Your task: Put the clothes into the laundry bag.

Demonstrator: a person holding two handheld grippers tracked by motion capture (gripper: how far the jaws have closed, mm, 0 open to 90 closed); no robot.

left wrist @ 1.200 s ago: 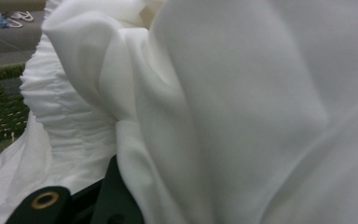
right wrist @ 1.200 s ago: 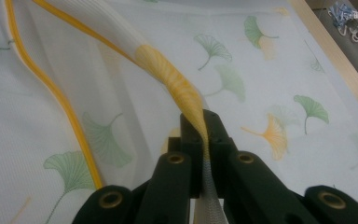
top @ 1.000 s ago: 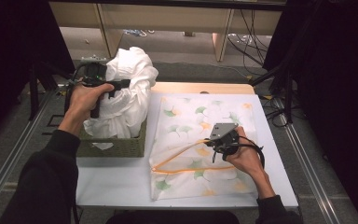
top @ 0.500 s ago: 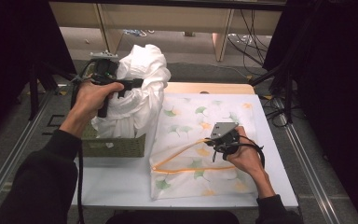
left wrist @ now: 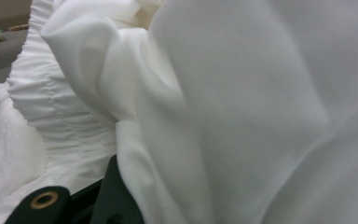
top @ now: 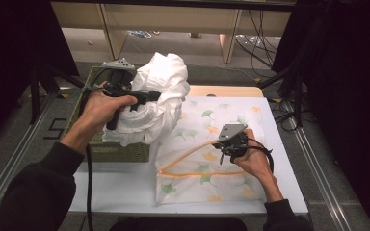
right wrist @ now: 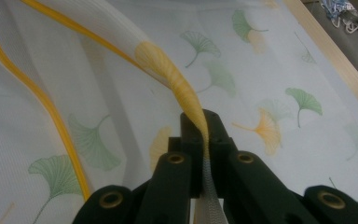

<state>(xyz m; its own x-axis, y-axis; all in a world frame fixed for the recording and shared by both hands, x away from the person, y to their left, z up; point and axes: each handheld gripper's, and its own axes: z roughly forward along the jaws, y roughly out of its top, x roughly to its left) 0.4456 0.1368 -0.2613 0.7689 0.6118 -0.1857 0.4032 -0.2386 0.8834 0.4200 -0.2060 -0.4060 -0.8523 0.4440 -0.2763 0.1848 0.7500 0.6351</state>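
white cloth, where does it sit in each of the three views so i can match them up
High view: the white cloth hangs upper left of centre, above the green basket, in the left tongs.
Left gripper view: the cloth covers nearly the whole frame, draped over the dark jaws at the bottom.
Right gripper view: not in it; the right tongs pinch the mesh bag.
Shared landmark: the left tongs' dark jaws gripping the cloth.

1. My left hand-held gripper has risen and swung right, away from the green basket.
2. The white cloth has lifted with it, bunching toward the leaf-print bag.
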